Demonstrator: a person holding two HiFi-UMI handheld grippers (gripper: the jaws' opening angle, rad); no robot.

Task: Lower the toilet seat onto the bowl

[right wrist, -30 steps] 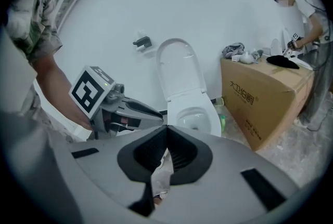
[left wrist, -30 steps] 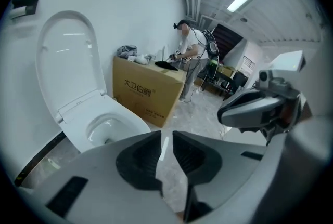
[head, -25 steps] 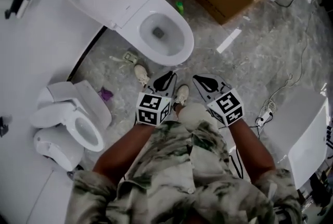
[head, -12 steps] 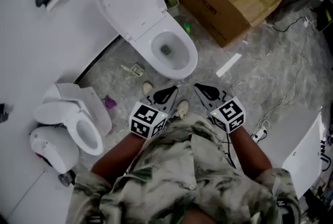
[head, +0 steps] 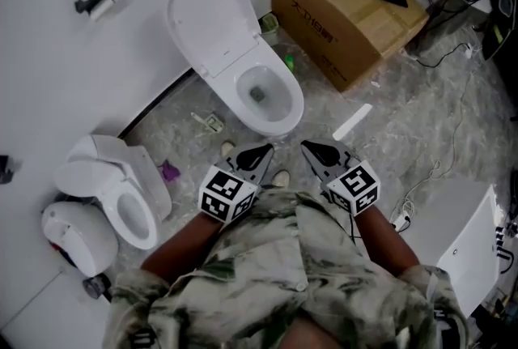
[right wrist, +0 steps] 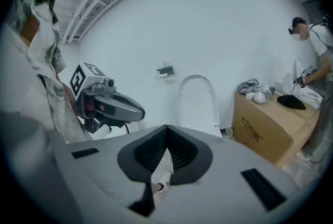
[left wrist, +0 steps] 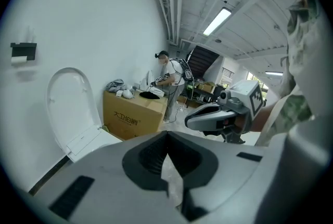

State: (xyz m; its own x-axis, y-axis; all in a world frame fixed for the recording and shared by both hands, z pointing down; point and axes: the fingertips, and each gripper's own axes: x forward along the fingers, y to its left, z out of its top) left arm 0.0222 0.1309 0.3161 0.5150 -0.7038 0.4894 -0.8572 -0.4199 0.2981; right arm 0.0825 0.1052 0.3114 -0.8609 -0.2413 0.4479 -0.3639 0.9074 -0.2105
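Observation:
A white toilet stands against the wall with its seat and lid (head: pixel 212 19) raised above the open bowl (head: pixel 263 96). Both grippers hang in front of the person's waist, well short of the bowl and side by side. My left gripper (head: pixel 265 148) is shut with nothing in it; in the left gripper view its jaws (left wrist: pixel 166 134) meet, and the upright seat (left wrist: pixel 67 103) rises at the left. My right gripper (head: pixel 307 146) is shut and empty too. In the right gripper view it (right wrist: pixel 166 128) points toward the raised seat (right wrist: pixel 196 101).
A large cardboard box (head: pixel 344 7) with clutter on top stands right of the toilet. A second, loose toilet (head: pixel 113 193) lies at the left. A white panel (head: pixel 461 234) and cables sit at the right. Scraps litter the floor near the bowl. Another person (left wrist: pixel 166 80) stands beyond the box.
The head view has pulled back and up: the toilet looks smaller and more of the box shows. Both grippers have stayed together in front of the waist.

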